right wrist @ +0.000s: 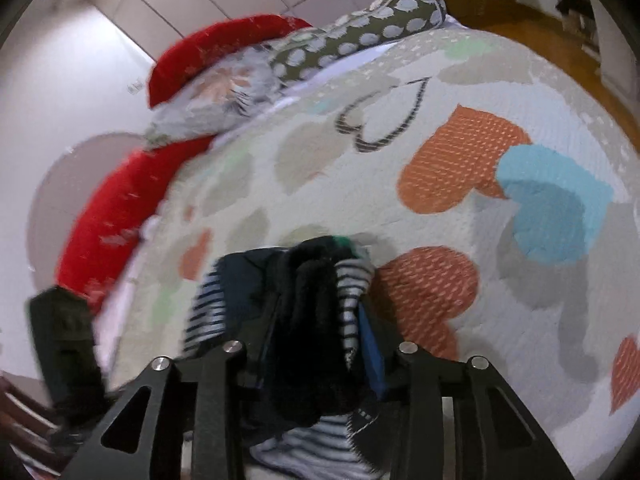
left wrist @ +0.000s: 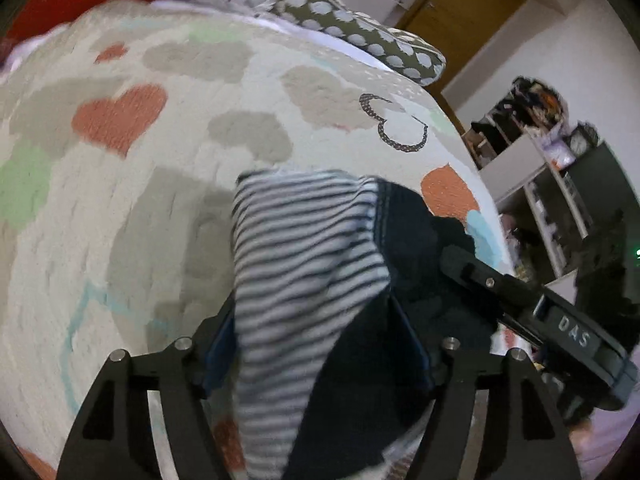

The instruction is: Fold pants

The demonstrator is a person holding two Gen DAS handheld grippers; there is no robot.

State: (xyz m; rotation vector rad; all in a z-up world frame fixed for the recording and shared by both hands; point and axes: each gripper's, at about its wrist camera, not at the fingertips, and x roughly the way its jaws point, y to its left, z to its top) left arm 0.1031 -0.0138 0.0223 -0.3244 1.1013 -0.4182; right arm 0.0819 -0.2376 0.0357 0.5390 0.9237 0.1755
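Pants (left wrist: 304, 280), dark navy w/ a black-and-white striped lining, hang bunched over the heart-print bedspread (left wrist: 132, 184). Left gripper (left wrist: 320, 344) is partly closed, cloth pinched btwn its blue pads. Right gripper (right wrist: 316, 344) is narrower, jaws clamped on a dark wad of the same pants (right wrist: 308, 320). Red pillow (right wrist: 120, 208) and dotted bolster (right wrist: 360, 28) lie at the far end of the bed.
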